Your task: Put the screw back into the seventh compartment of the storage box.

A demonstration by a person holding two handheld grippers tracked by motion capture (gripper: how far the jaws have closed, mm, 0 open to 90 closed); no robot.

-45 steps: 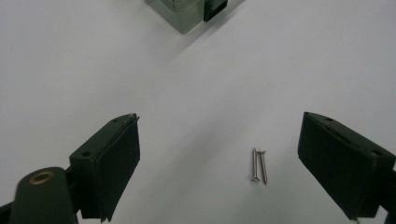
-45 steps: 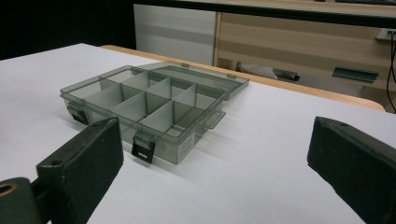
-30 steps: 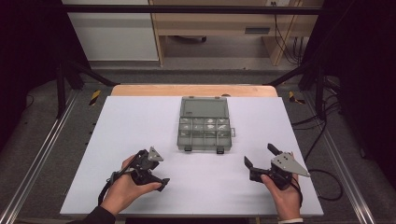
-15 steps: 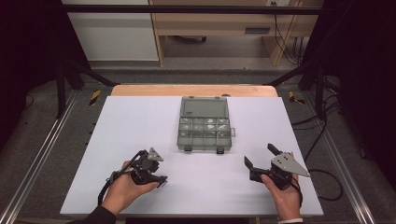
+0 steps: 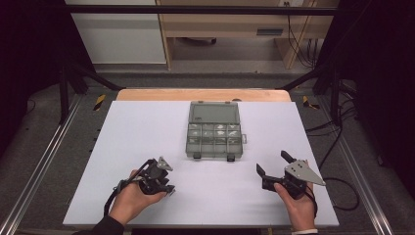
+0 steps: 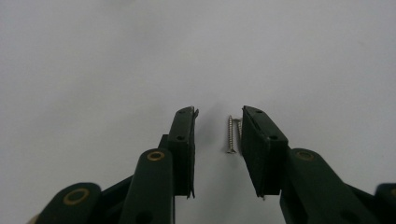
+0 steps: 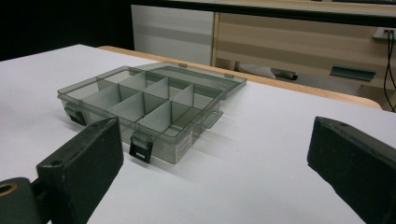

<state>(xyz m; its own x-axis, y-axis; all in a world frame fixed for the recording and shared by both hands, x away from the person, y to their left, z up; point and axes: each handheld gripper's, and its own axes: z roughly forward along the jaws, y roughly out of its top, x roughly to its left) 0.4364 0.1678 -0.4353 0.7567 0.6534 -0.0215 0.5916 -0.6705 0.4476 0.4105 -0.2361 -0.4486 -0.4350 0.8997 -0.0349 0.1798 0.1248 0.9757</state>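
— Since the left gripper (image 6: 217, 135) has just been closing around two screws (image 6: 230, 134), not yet pinching, well short of the box (image 5: 214, 130), where to grip?
— Mid-shank; they're light, hard, slippery. The right gripper (image 5: 272, 164) gapes empty

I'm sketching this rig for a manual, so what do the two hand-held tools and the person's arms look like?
Both are black two-jaw tools. The left tool trails a black cable looping back by the wrist. The right tool carries a grey three-cornered plate on top. Close up, the left tool's flat black fingers hang on arms with brass-ringed pivots. A dark sleeve covers the left arm.
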